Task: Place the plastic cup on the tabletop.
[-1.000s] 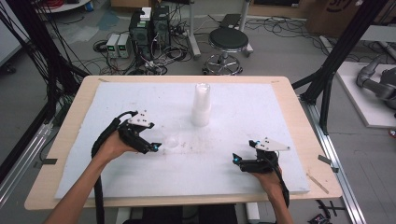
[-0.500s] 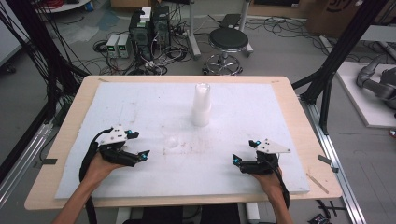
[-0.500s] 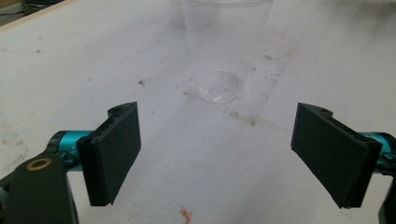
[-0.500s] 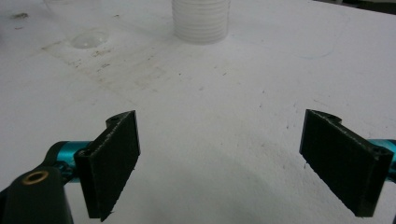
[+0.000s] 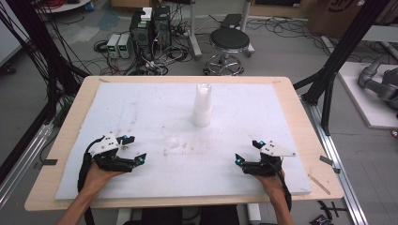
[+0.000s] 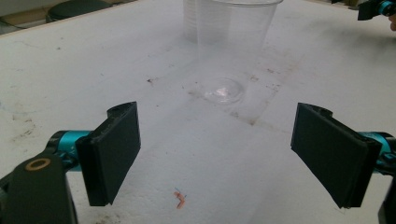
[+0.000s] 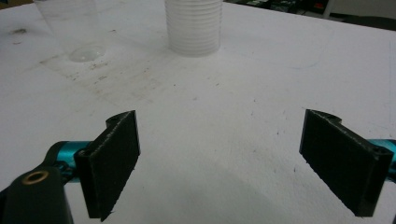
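Jaws of the left gripper (image 5: 136,149) stand wide apart with nothing between them; in the left gripper view the two black pads (image 6: 112,149) frame only bare white board with a small orange scrap (image 6: 180,199) lying on it. This gripper rests low at the near left of the white foam board (image 5: 141,108) that covers the wooden table (image 5: 305,117), held in the person's left hand (image 5: 96,176). Ahead of it, and well apart, a single clear plastic cup (image 6: 231,44) stands upright on the board, near the middle; from above it shows as a faint ring (image 5: 172,140). Farther back, just right of that cup, a tall stack of clear plastic cups (image 5: 202,105) stands upright. At the near right, the right gripper (image 5: 247,151) sits low over the board in the person's right hand (image 5: 270,176), its jaws likewise spread wide and holding nothing, with the stack well ahead of them in the right gripper view.
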`<state>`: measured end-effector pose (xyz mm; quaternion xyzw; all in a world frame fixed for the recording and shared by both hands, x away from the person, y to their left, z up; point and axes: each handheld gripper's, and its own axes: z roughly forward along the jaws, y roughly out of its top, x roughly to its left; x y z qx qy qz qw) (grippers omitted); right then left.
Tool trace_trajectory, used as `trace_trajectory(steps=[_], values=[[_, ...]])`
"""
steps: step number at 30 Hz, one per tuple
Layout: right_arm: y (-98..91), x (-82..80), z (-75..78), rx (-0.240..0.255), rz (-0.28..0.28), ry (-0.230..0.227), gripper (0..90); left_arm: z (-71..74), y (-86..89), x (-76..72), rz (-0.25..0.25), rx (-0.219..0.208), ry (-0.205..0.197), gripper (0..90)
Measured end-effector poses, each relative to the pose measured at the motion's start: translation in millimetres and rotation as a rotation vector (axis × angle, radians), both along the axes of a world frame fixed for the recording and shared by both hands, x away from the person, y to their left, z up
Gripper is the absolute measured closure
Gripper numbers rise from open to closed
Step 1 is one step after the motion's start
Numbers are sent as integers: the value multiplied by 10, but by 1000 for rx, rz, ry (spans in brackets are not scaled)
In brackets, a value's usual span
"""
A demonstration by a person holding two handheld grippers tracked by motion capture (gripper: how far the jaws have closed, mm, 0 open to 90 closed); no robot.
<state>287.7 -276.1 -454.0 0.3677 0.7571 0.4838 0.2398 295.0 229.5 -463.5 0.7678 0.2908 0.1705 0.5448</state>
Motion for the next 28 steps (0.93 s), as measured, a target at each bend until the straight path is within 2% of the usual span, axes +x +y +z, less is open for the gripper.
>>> trace_trajectory(steps=[7, 12, 18, 21, 26, 28], values=[[-13, 2, 0, 15, 1, 0, 123, -64, 57, -22, 33, -20, 3, 158], [-10, -3, -1, 10, -4, -5, 123, -68, 101, -57, 29, -55, -24, 159], [-5, -3, -1, 10, -11, 2, 123, -72, 120, -46, 47, -69, -5, 159], [-10, 1, -2, 8, -9, -7, 123, -76, 125, -51, 51, -82, -7, 159], [-12, -9, -2, 14, -11, -9, 123, -77, 130, -45, 51, -79, -5, 159], [-16, -13, -2, 14, -13, -21, 123, -80, 143, -52, 52, -95, -9, 159]])
